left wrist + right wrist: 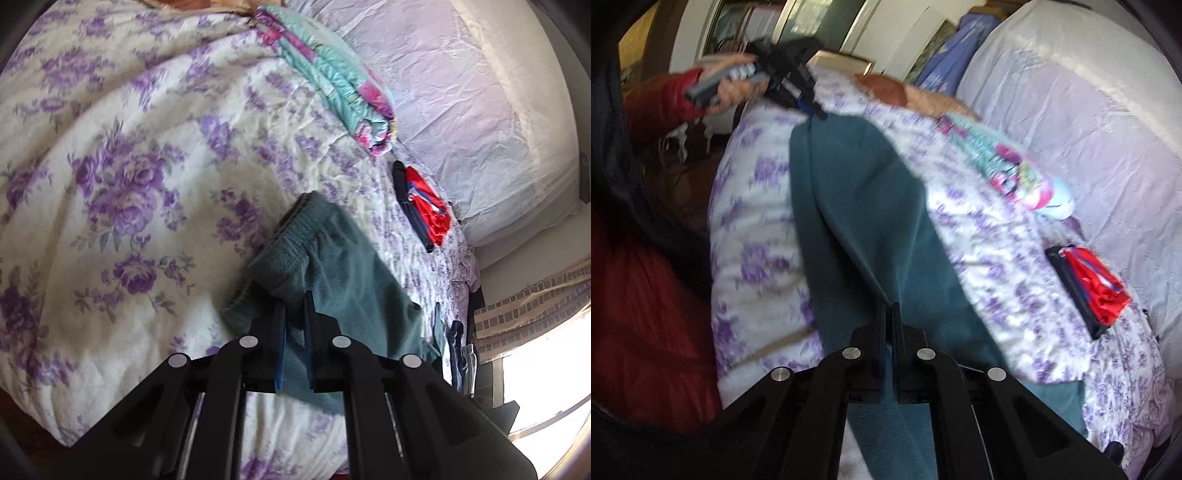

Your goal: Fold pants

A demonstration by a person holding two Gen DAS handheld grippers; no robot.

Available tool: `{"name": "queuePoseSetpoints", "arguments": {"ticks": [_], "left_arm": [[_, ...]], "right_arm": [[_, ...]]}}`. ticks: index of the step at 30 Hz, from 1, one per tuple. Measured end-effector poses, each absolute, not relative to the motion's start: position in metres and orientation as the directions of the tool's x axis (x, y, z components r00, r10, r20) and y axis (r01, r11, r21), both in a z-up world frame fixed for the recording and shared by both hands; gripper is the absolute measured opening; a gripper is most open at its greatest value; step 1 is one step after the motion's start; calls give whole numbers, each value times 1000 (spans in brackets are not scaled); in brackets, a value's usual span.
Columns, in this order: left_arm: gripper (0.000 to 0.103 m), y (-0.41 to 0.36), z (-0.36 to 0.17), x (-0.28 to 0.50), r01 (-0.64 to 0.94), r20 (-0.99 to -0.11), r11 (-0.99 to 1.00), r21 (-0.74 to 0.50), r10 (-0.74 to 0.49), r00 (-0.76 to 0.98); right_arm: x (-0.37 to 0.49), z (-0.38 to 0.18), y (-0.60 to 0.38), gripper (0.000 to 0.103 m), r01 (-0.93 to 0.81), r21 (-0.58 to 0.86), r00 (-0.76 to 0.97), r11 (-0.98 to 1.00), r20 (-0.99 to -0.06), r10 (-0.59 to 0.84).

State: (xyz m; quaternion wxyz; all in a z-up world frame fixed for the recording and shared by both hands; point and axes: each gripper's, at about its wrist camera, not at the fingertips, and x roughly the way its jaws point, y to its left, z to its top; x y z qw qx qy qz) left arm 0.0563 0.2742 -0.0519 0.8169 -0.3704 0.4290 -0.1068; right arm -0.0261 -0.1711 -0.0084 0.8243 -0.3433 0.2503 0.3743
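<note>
Two grips stretch our teal pants along the floral bedspread: in the left wrist view our left gripper is clamped on the waistband end, the cloth running off rightward. In the right wrist view our right gripper pinches the far end, the long axis leading up-left toward the other gripper.

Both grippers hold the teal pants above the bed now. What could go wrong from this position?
1. The left gripper pinches only the bunched waistband edge of the teal pants; the thick fleece may slip out.
2. The right gripper also bites little cloth, so a pull could free it.
3. The red and navy folded garment lies close and could be dragged.
</note>
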Motion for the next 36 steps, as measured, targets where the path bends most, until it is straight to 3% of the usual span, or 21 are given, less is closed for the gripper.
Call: {"name": "queuePoseSetpoints", "arguments": {"ticks": [10, 22, 24, 26, 27, 30, 32, 36], "left_arm": [[7, 286, -78, 37, -182, -610, 650, -738, -528, 591], [6, 253, -35, 33, -146, -652, 758, -635, -425, 628], [11, 229, -20, 33, -83, -649, 796, -600, -423, 632], [34, 192, -8, 39, 5, -644, 818, -575, -456, 615], [37, 164, -5, 45, 68, -641, 816, -574, -500, 582], [38, 80, -8, 60, 262, -651, 779, -570, -623, 435], [38, 38, -12, 63, 348, -662, 755, -555, -655, 365], [38, -40, -32, 65, 480, -701, 728, -490, -656, 279]], "right_arm": [[-41, -49, -188, 3, -803, -239, 520, 545, -729, 446], [-32, -62, -191, 7, -785, -110, 464, 609, -756, 462], [-31, -59, -195, 15, -780, -60, 445, 623, -754, 484], [-34, -51, -202, 25, -775, -2, 426, 632, -741, 519], [-36, -45, -209, 33, -768, 32, 427, 640, -719, 548], [-35, -18, -242, 51, -689, 132, 506, 713, -617, 603], [-18, -3, -270, 59, -571, 194, 589, 798, -581, 562], [47, 10, -310, 67, -213, 189, 694, 959, -661, 284]]}}
